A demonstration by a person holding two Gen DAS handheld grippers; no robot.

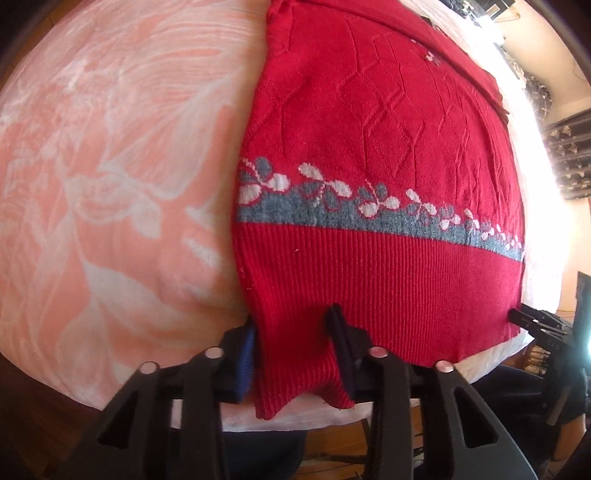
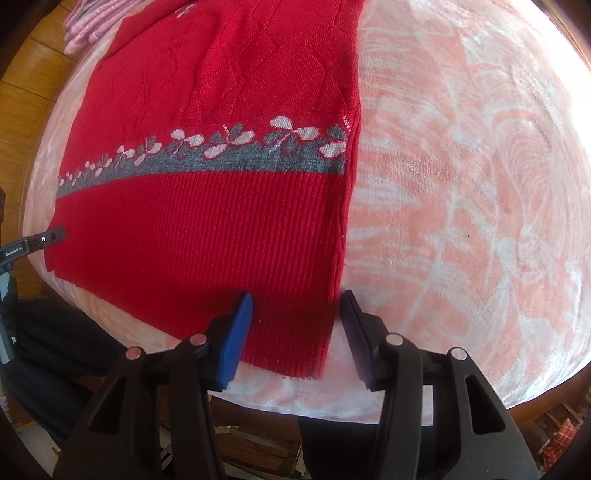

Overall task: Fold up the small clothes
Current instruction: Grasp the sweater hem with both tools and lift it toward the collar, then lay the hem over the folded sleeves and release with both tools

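A red knit sweater [image 1: 369, 147] with a grey band and white flowers lies flat on a pink floral blanket [image 1: 110, 166]. My left gripper [image 1: 291, 325] is open at the hem's near left corner. The ribbed hem lies puckered between its fingers and drapes back over the blanket's edge. In the right wrist view the sweater [image 2: 207, 221] fills the left half. My right gripper [image 2: 295, 304] is open astride the hem's right corner, its blue-padded finger [image 2: 240, 325] on the knit and the other on the blanket [image 2: 461, 203]. Each gripper shows at the other view's edge: right [image 1: 532, 321], left [image 2: 44, 240].
A folded pink knit garment [image 2: 81, 29] lies at the blanket's far left corner. A wooden surface [image 2: 37, 92] runs past the blanket's left side. A person's dark trousers [image 2: 55, 332] are close below the near edge. Dark cluttered shelving [image 1: 569, 155] stands at the far right.
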